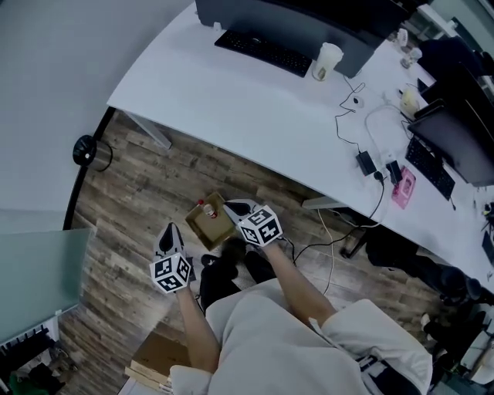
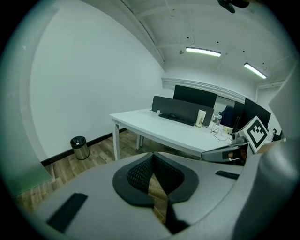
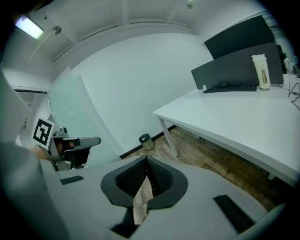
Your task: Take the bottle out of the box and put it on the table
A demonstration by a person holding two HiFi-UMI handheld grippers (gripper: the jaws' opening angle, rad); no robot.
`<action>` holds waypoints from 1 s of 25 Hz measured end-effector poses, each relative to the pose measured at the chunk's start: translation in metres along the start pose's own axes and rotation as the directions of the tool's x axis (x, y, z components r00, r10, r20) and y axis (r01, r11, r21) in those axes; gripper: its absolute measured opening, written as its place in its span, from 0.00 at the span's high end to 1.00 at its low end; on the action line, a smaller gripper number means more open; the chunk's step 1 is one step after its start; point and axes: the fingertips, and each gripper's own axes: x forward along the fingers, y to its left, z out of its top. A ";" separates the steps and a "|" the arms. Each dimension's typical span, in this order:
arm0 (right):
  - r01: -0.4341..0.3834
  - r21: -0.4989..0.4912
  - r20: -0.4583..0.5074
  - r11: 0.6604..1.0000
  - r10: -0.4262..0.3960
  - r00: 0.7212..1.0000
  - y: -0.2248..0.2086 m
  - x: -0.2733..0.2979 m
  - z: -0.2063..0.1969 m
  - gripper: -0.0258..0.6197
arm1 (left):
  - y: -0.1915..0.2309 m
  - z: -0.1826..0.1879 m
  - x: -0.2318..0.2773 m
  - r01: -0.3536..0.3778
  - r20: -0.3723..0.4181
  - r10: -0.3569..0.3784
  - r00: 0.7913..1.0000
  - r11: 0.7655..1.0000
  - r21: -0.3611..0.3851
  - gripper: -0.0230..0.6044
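Both claws are held low over the wooden floor [image 1: 154, 193], and neither is clamped on anything. The left claw [image 2: 152, 157] is seen pressed together in its own view. Its dark ribbed pads [image 2: 138, 174] are met at the tips, with only a thin wedge of floor shown beneath them, and nothing is gripped between them. The right claw [image 3: 146, 161] is likewise closed, pad against pad at the tips, and it is empty.

An open cardboard box [image 1: 214, 225] is set on the floor between the two claws. It is just left of the right claw's tips and ahead and to the right of the left claw. Whether the right claw's tips are touching the box's rim cannot be told from the head view. The bottle [image 1: 207, 209] is kept inside the box, marked by its red cap, at the side of the box farther from both claws' handles.

The white table [image 1: 247, 116] is placed well ahead of both claws, beyond the box. On it, far ahead of the right claw, a keyboard [image 1: 262, 51], a dark monitor [image 1: 293, 19] and a pale cup [image 1: 326, 62] are set. A small round bin [image 1: 86, 150] is stood on the floor ahead and to the left of the left claw, by the wall. A second cardboard box [image 1: 158, 356] is seen behind the left claw, beside the person
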 end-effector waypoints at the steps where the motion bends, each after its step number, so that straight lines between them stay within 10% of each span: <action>1: 0.009 0.007 -0.006 1.000 -0.009 1.000 -0.005 0.001 -0.004 0.90 | -0.001 -0.002 0.006 0.012 -0.008 -0.012 1.000 1.000 0.000 0.94; 25: 0.184 -0.060 -0.227 0.981 -0.193 0.955 -0.093 0.165 -0.117 0.90 | 0.101 -0.160 0.152 0.192 -0.189 -0.205 0.960 0.978 -0.085 0.94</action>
